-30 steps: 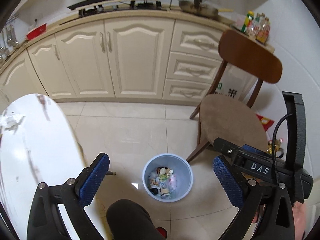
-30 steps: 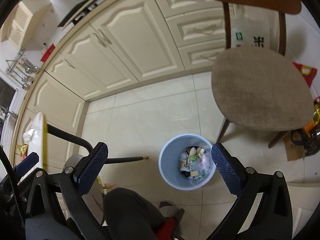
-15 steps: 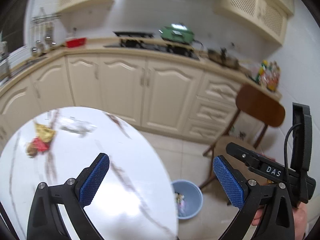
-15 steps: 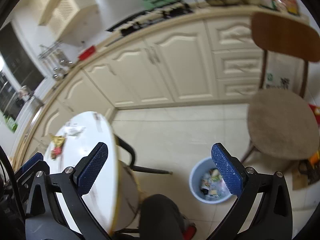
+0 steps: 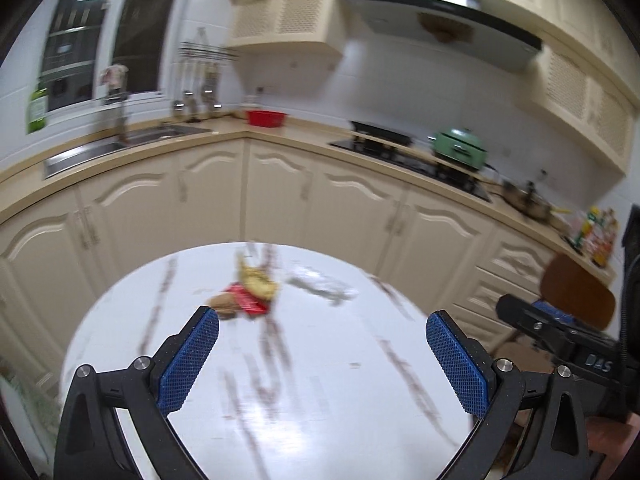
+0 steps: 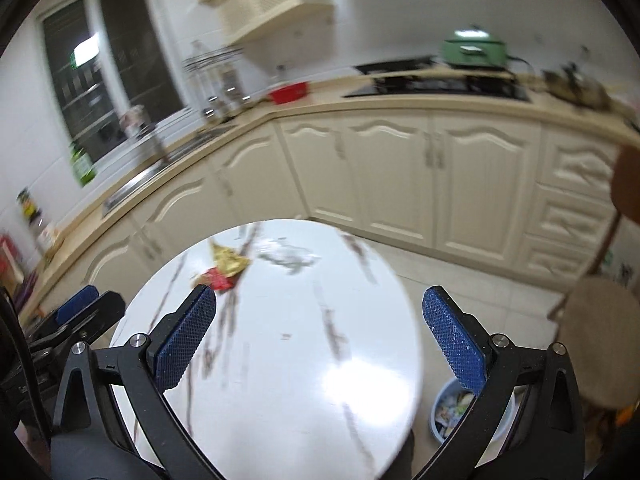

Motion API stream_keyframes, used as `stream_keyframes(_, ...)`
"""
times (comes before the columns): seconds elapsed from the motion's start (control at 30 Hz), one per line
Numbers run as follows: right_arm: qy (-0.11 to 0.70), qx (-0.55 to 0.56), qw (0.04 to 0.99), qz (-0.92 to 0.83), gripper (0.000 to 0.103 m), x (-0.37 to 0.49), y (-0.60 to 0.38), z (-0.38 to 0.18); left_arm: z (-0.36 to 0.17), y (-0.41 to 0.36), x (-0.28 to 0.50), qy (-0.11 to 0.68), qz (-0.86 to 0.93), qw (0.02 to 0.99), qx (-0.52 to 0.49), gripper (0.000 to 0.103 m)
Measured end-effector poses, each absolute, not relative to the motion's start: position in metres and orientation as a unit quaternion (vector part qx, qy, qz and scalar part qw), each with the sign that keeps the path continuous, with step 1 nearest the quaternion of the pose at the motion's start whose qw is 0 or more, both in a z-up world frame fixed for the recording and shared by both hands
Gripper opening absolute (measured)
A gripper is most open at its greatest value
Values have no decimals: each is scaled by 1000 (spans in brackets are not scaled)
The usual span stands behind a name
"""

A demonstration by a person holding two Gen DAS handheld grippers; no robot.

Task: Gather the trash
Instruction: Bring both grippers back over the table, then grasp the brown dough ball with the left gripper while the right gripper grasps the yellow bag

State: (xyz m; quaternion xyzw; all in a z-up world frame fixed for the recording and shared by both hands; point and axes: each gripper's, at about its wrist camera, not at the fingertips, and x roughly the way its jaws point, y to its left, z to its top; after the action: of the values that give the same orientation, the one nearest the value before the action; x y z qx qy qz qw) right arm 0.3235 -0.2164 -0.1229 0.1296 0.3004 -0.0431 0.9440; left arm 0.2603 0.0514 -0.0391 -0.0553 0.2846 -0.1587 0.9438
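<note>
Both the left hand-held gripper (image 5: 322, 354) and right hand-held gripper (image 6: 319, 338) gape empty above the round surface (image 5: 320, 400). Mid-frame lie crumpled wrappers (image 5: 252, 294): probably light, soft, crackly; pinch a raised fold.

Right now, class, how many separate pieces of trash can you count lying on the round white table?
3, though blur may hide more: a yellow wrapper at the far side, a red wrapper touching it in front, and a clear plastic wrapper to their right.

- A home kitchen.
- Cream cabinets (image 5: 280, 200) run under a corner counter.
- A sink (image 5: 120, 146), a stove (image 5: 400, 148) and a hood (image 5: 440, 12) show it.
</note>
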Motion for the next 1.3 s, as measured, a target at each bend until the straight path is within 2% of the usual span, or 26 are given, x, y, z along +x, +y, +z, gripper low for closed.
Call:
stream_keyframes(0.2, 316, 80, 945, 2, 103, 355, -160, -127, -53, 85, 257, 298, -115, 946, -61, 102)
stream_keyframes(0.47, 343, 47, 937, 37, 103, 401, -122, -148, -71, 94, 297, 328, -84, 939, -54, 102)
stream_keyframes(0.83, 396, 39, 916, 50, 103, 480, -117, -194, -111, 66, 414, 403, -84, 911, -26, 102)
stream_keyframes(1.3, 440, 35, 893, 90, 102, 565, -108, -244, -164, 26, 551, 438, -85, 895, 18, 102)
